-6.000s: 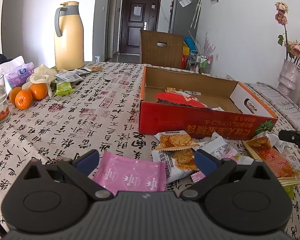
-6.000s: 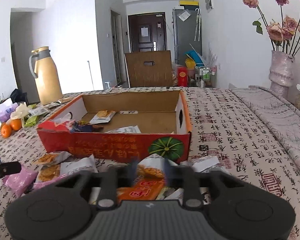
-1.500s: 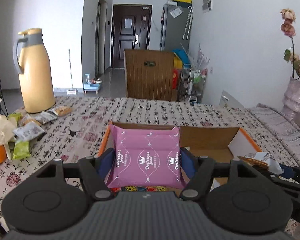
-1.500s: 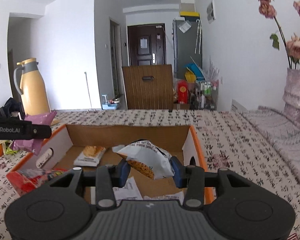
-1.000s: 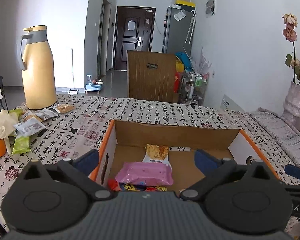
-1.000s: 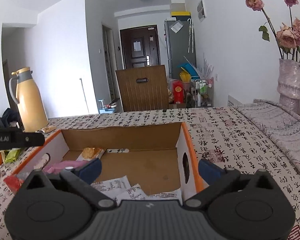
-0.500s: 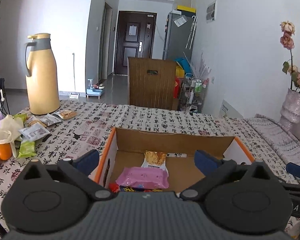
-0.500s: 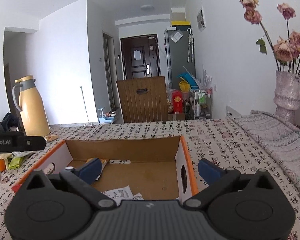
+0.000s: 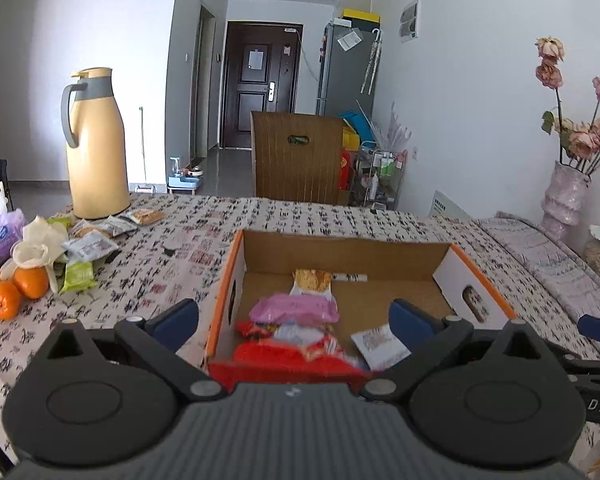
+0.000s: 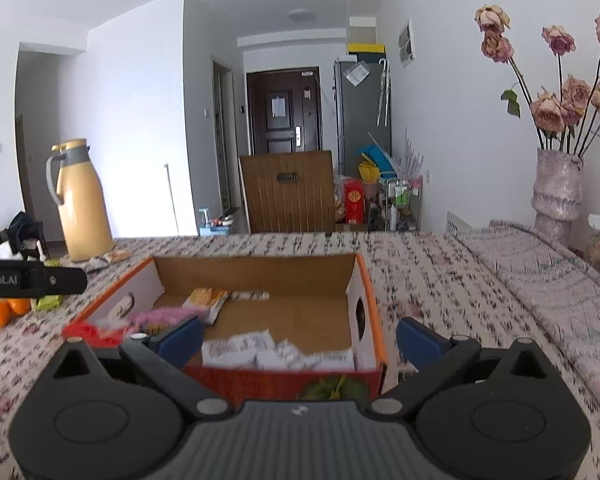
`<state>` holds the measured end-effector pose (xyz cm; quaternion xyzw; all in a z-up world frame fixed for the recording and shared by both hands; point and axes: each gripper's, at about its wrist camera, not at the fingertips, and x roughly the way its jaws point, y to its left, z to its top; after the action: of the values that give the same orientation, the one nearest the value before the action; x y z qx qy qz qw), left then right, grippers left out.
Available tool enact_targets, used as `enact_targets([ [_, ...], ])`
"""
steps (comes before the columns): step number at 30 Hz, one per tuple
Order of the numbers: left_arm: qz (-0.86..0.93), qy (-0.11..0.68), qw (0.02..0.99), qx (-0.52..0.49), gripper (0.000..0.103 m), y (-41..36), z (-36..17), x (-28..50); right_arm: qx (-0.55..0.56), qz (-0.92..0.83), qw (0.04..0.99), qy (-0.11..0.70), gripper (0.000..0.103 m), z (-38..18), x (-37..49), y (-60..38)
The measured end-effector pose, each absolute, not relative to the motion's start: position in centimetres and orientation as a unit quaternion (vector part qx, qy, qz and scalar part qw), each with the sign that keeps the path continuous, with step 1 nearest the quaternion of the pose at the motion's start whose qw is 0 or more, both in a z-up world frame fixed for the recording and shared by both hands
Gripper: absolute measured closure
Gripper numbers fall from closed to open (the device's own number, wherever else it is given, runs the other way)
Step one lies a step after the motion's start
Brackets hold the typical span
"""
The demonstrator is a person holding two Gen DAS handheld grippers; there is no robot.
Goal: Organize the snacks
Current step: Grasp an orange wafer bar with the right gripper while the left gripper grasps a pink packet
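An open cardboard box with orange rims point(image 9: 482, 284) point(image 10: 370, 288) sits on the patterned table. Inside lie a pink snack pack point(image 9: 294, 307) point(image 10: 162, 316), a cracker pack point(image 9: 312, 280) point(image 10: 206, 300), a red packet point(image 9: 296, 346) and white wrappers point(image 10: 276, 350). My left gripper point(image 9: 294, 322) is open and empty, above the box's near edge. My right gripper point(image 10: 300, 334) is open and empty, above the box's near right part. Part of the left gripper point(image 10: 32, 280) shows at the left of the right wrist view.
A yellow thermos jug point(image 9: 94, 144) stands at the back left. Loose snack packs point(image 9: 100, 236), oranges point(image 9: 16, 288) and a white flower lie left of the box. A vase of dried roses point(image 9: 566, 196) stands at the right. A wooden chair back point(image 9: 298, 156) is behind the table.
Both grippers let go of their packs into the box about a second ago, the pink one and a white one. Since then both have pulled back, open and empty.
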<state>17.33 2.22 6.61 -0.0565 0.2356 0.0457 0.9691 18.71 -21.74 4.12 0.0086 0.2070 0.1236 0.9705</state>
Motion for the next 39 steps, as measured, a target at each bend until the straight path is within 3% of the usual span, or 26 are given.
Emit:
enact_targets([
  [6, 0.039, 0.252, 0.966, -0.053, 0.0, 2.4, 4.9, 15.3, -0.015, 0.116, 0.961, 0.249, 0.001, 1.7, 16.7, -20.7],
  [11, 0.033, 0.267, 0.962, -0.051, 0.0, 2.8, 3.5, 13.9, -0.019, 0.117, 0.954, 0.275, 0.017, -0.2, 15.1, -20.2],
  [20, 0.031, 0.293, 0.954, -0.061, 0.0, 3.8, 1.3, 11.8, -0.016, 0.102, 0.94, 0.325, 0.017, -3.0, 15.1, -19.9],
  [23, 0.034, 0.299, 0.952, -0.063, 0.0, 4.0, 0.8, 11.5, -0.019, 0.108, 0.94, 0.322, 0.023, -3.4, 14.8, -19.8],
  [31, 0.036, 0.308, 0.948, -0.071, 0.0, 4.6, 0.3, 11.0, -0.041, 0.125, 0.945, 0.3, 0.051, -3.0, 13.6, -19.0],
  [39, -0.001, 0.323, 0.943, -0.085, 0.0, 3.3, 0.2, 10.7, -0.037, 0.116, 0.954, 0.274, 0.062, -2.7, 12.4, -19.5],
])
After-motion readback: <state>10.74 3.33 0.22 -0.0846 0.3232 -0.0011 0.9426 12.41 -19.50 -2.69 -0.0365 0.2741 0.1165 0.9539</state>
